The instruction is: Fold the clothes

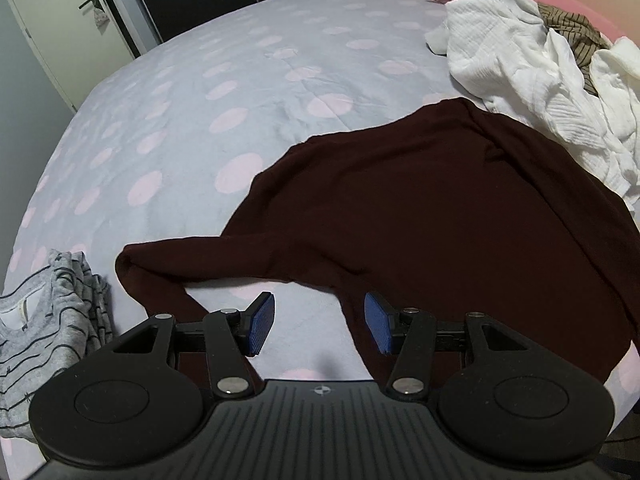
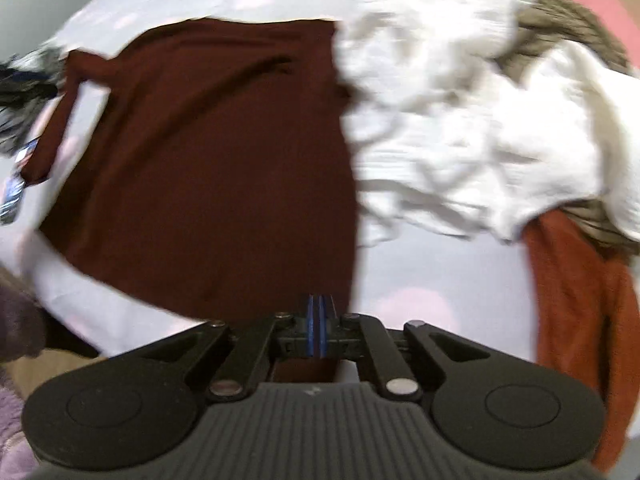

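Maroon top (image 1: 440, 216) on spotted bedsheet (image 1: 200, 80), right tool (image 2: 320, 330) clenched on its hem, left tool (image 1: 318, 326) released.

The left gripper (image 1: 319, 326) pointed steeply downward with its jaws standing apart, the two blue pads (image 1: 262, 322) facing each other across a clear gap and nothing between them. Its black linkage arms spread outward from the ribbed body on either side.

The right gripper (image 2: 319, 326) also pointed steeply downward. Its jaws were drawn together, the blue pads (image 2: 311, 326) pressed nearly flat against one another at the centre, pinching the near edge of the dark red garment (image 2: 208, 168), and its linkage arms were folded inward toward the middle.
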